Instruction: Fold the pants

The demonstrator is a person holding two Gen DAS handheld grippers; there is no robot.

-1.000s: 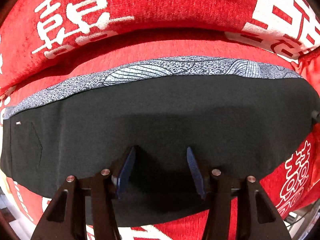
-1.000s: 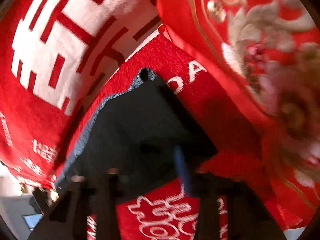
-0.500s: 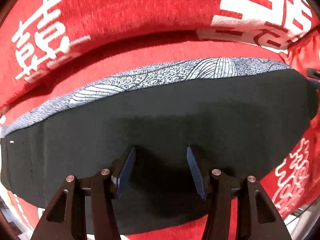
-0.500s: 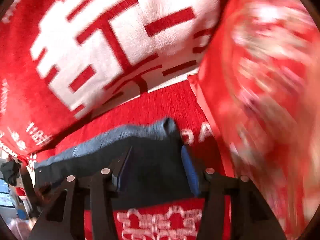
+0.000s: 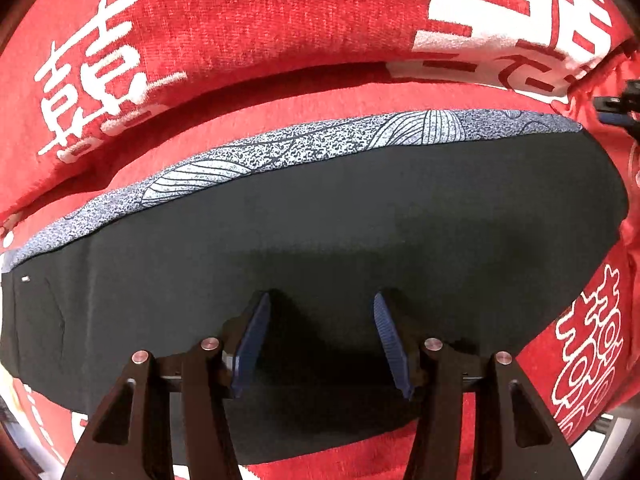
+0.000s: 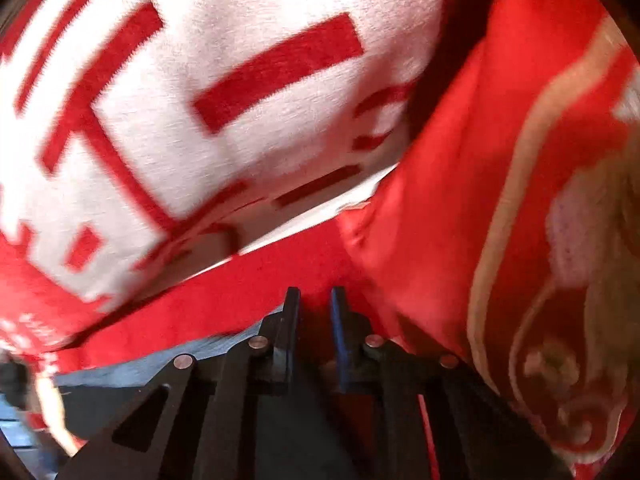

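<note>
From the left wrist view, the left gripper points steeply down over the black pants, its two blue-padded fingers standing apart with nothing pinched between them; the dark cloth spreads flat beneath and beyond the tips, reaching far out to both sides of the tongs. Along the far edge of the pants, ahead of the fingertips, runs a grey-and-white patterned band with leaf-like line drawings. The pants lie on a red cover printed with white characters, and past that band rises a red cushion with the same kind of white lettering. At the far right of the tongs a small dark and blue piece of the other tool shows. From the right wrist view, which is blurred, the right gripper has its jaws closing with only a narrow gap left, and nothing is between them; red cloth shows through the gap. The pants appear only low on the left behind the fingers, as a dark and greyish strip. Ahead lies a white-and-red lettered cushion, and to the right a red embroidered pillow.
</note>
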